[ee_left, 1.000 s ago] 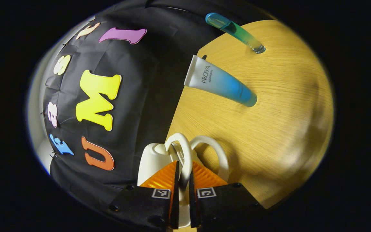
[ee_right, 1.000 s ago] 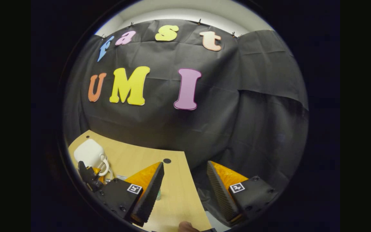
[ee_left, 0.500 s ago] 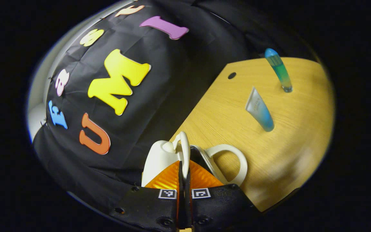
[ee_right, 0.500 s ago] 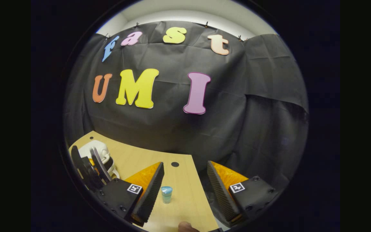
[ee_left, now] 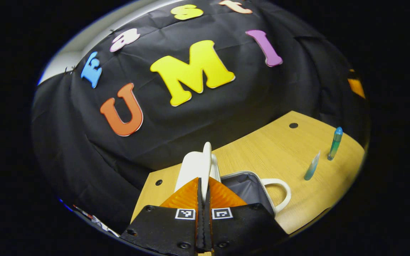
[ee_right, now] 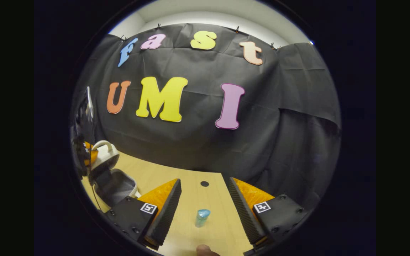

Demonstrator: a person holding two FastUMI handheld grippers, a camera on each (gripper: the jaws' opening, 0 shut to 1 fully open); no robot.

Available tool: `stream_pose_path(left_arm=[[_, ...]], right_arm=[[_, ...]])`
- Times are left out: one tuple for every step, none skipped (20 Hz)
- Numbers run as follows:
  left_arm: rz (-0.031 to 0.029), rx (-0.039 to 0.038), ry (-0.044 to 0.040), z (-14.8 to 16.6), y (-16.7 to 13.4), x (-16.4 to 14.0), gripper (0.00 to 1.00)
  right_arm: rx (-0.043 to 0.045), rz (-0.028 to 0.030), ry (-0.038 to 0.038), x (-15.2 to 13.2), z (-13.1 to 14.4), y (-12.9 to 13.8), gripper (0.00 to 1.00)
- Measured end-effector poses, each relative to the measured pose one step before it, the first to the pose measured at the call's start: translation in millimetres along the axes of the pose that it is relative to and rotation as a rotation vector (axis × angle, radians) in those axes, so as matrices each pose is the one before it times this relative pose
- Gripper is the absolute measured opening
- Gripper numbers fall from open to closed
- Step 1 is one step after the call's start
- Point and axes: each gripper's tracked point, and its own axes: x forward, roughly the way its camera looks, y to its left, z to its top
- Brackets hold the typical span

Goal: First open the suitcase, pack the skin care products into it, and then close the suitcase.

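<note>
Left gripper is pinched closed on the white handle of the suitcase lid, holding the lid raised on edge directly ahead of its fingers; the grey-lined suitcase lies open just right of them. Right gripper hangs with fingers spread wide, holding nothing. The capped green-blue bottle stands upright on the table, straight ahead between the right fingers, long axis vertical. The flattened tube stands near it. Judged: the right gripper is nearer both products, and the open case lies to its far left.
</note>
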Motion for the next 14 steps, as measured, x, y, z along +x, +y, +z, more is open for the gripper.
stream_pose_path(left_arm=[[0.00399, -0.03405, -0.00124, -0.01, 15.86, -0.7, 0.03], [0.0028, -0.03544, 0.00545, -2.61, 17.17, -0.52, 0.03], [0.00349, -0.03895, 0.00084, -1.69, 17.65, 0.94, 0.03], [0.009, -0.03868, 0.00621, -3.29, 18.12, 1.67, 0.03], [0.01139, -0.03628, 0.0101, -5.09, 21.2, 2.8, 0.03], [0.01923, -0.03783, 0.00497, -4.9, 21.66, 2.65, 0.03], [0.0057, -0.03591, 0.00295, -5.61, 19.1, 4.31, 0.03], [0.01165, -0.02679, 0.00093, -6.81, 18.62, 3.2, 0.03], [0.00938, -0.01521, 0.00299, -6.82, 19.91, 6.12, 0.02], [0.00573, -0.01039, 0.01638, -9.1, 16.05, 8.86, 0.03], [0.00748, -0.01359, 0.01425, -8.1, 16.45, 8.66, 0.03], [-0.00195, -0.01678, 0.02164, -12.55, 17.02, 8.19, 0.03], [-0.00942, -0.02755, 0.02113, -11.3, 14.23, 9.88, 0.03], [-0.00348, -0.03685, 0.02704, -12.91, 13.43, 17.17, 0.03]], right_arm=[[0.00343, 0.00173, 0.00921, -0.03, 0.2, 8.72, 0.8], [0.00333, 0.00306, 0.00736, -0.92, -0.71, 7.57, 0.8], [0.00199, 0.00149, 0.00358, -1.53, 0.29, 6.74, 0.8], [-0.00357, 0.00314, 0.00075, -1.22, 0.65, 7.65, 0.8], [-0.00958, 0.00081, -0.00018, -1.84, 0.29, 6.63, 0.8], [-0.01128, 0.00149, 0.00105, -1.51, -0.95, 6.26, 0.8], [-0.00852, 0.00054, 0.00257, -1.28, -0.24, 5.49, 0.8], [-0.00659, 0.00289, 0.00199, -0.54, -0.83, 5.53, 0.8], [-0.00801, 0.00116, 0.00211, -1.23, 0.94, 4.18, 0.8], [-0.00759, 0.00246, -0.00245, -1.19, 0.67, 3.77, 0.8], [-0.00969, -0.00029, -0.00426, -0.96, 1.57, 2.35, 0.8], [-0.01032, -0.00096, -0.00248, -1.17, 0.24, 1.97, 0.8], [-0.00913, 0.00015, 0.00128, -0.16, -0.16, 1.39, 0.8], [-0.00536, -0.00052, 0.00458, 0.76, -1.35, 1.9, 0.8]])
